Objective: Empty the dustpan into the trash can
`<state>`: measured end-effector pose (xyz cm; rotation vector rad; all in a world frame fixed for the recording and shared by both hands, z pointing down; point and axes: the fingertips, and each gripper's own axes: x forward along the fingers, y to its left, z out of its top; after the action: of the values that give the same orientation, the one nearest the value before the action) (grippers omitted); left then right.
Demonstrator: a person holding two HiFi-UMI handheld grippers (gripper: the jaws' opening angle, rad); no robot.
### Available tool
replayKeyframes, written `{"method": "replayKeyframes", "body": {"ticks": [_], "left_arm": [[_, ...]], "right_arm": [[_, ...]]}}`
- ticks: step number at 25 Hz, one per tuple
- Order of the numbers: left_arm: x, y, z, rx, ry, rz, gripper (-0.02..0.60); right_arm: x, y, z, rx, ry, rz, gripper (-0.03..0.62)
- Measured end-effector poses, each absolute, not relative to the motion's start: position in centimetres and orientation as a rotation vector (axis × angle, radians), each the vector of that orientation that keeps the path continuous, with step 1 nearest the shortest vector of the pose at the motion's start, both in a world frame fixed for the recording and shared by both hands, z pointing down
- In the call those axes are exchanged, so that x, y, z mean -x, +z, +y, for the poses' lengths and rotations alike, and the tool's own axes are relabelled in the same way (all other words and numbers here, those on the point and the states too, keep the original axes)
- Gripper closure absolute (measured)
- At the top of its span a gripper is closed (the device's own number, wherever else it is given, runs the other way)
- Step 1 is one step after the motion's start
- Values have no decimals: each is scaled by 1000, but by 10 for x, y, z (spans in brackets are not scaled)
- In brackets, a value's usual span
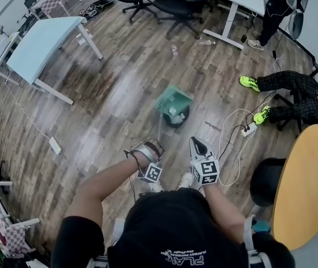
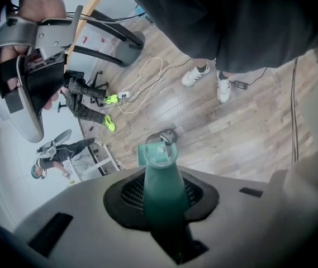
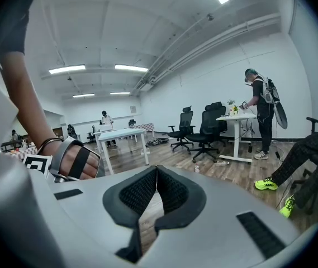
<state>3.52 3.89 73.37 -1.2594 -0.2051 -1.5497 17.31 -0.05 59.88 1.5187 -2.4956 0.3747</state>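
The left gripper (image 1: pixel 150 146) has its jaws partly apart and closed on the green handle (image 2: pixel 161 197) of the dustpan (image 1: pixel 172 98). The handle runs between the two black pads and goes away from the jaws, toward the far side. The pan itself is at the far end of this handle, well apart from the gripper and a little to the right of it in the head view. It hangs tilted over the trash can (image 1: pixel 176 118), with its lower edge at the rim of the can.

The dustpan is teal green, with a flat rectangular pan and a handle of the same colour. The handle becomes thinner toward the far end and has there a round collar. The trash can is small, round and dark, it stands on the wooden floor (image 1: pixel 114 94), and white crumpled rubbish (image 1: pixel 174 113) lies inside.

The right gripper (image 1: pixel 199 146) is just right of the left one, its jaws together at the tips, and it holds nothing.
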Motion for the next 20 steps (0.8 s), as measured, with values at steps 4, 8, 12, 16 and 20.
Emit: {"method": "replayKeyframes", "body": {"ticks": [4, 8, 12, 16, 20], "left_arm": [[-31, 732, 41, 1184, -1535, -264, 485], [-30, 740, 57, 1039, -1479, -395, 485], [-29, 760, 67, 1002, -1442, -429, 485], [-23, 756, 66, 987, -1458, -442, 485], [-20, 765, 67, 1011, -1432, -432, 485]], "right_arm": [[-170, 597, -1, -1514, 372, -2502, 571], [-169, 597, -3, -1511, 375, -2503, 571], [-165, 599, -1, -1507, 381, -2508, 571], [-162, 600, 0, -1498, 378, -2512, 571], [-162, 600, 1, -1495, 382, -2509, 571]]}}
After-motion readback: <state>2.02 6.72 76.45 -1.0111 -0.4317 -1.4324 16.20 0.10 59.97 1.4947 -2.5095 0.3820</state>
